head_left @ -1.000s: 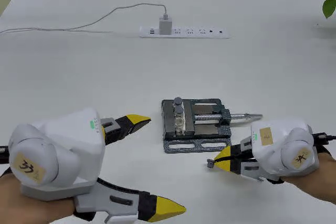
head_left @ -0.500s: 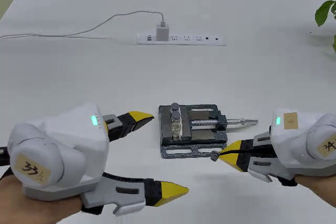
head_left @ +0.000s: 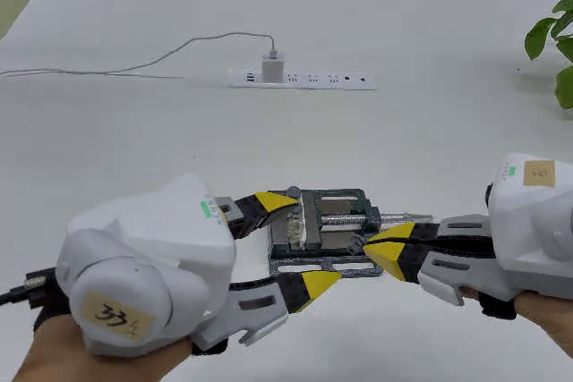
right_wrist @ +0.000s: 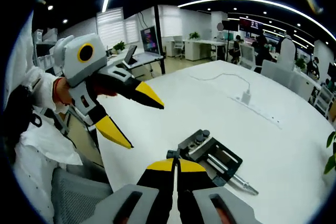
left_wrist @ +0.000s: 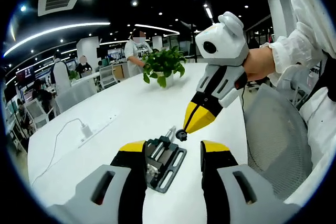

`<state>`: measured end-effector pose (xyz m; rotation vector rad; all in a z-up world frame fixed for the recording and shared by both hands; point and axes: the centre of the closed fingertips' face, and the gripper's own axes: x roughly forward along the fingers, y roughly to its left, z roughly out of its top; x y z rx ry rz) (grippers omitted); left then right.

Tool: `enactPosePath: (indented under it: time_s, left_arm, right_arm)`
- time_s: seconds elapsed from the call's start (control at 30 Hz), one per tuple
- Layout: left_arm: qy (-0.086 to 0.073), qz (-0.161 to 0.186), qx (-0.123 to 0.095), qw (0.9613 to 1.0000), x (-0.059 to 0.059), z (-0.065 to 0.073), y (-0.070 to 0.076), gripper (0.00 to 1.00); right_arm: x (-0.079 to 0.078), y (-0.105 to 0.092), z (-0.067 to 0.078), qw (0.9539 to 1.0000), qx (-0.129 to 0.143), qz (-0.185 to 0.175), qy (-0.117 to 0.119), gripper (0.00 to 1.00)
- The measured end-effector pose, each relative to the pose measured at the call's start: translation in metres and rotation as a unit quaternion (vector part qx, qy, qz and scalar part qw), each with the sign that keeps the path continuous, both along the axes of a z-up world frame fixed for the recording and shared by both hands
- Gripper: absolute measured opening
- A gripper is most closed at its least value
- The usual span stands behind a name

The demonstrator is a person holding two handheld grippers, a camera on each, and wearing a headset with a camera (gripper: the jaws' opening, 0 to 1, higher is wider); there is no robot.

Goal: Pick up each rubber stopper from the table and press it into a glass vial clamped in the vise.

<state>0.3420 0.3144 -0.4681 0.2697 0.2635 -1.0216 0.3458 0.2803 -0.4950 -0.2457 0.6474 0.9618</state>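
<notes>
A dark metal vise (head_left: 345, 221) sits on the white table and clamps glass vials (head_left: 296, 223) whose tops carry grey stoppers. My right gripper (head_left: 367, 244) comes in from the right, shut on a small grey rubber stopper (head_left: 356, 241) held just above the vise's near edge. In the right gripper view the stopper (right_wrist: 172, 155) sits at my shut tips, in front of the vise (right_wrist: 210, 156). My left gripper (head_left: 313, 237) is open, its yellow tips on either side of the vise's left end. The left gripper view shows the stopper (left_wrist: 181, 135) above the vise (left_wrist: 165, 158).
A white power strip (head_left: 300, 78) with a plugged charger and a cable lies at the back of the table. Plant leaves (head_left: 555, 51) reach in at the right edge. A mesh chair (left_wrist: 273, 140) stands by the table's near side. People stand far off in the office.
Both grippers have closed in on the vise. The right one carried the stopper left and up to the vise's near edge. The left one moved right until its open jaws flank the vise.
</notes>
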Motion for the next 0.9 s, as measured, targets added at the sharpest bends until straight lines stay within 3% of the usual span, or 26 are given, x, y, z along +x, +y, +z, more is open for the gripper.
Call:
enactPosePath:
  time_s: [0.23,0.33,0.4,0.9]
  left_arm:
    - [-0.026,-0.002,0.004,0.9997,0.001,0.006,-0.005,0.24]
    - [-0.032,-0.004,0.0,0.9995,0.0,0.01,-0.007,0.21]
    - [-0.038,-0.006,0.0,0.9993,0.0,0.012,-0.008,0.18]
    - [-0.039,-0.007,-0.014,0.9991,0.001,0.017,-0.009,0.05]
  right_arm:
    - [-0.003,0.011,0.022,0.9989,0.038,-0.028,0.004,0.0]
    - [-0.006,0.016,0.028,0.9969,0.064,-0.042,0.016,0.0]
    - [-0.006,0.016,0.029,0.9967,0.066,-0.044,0.015,0.0]
    - [-0.008,0.022,0.037,0.9938,0.089,-0.063,0.019,0.0]
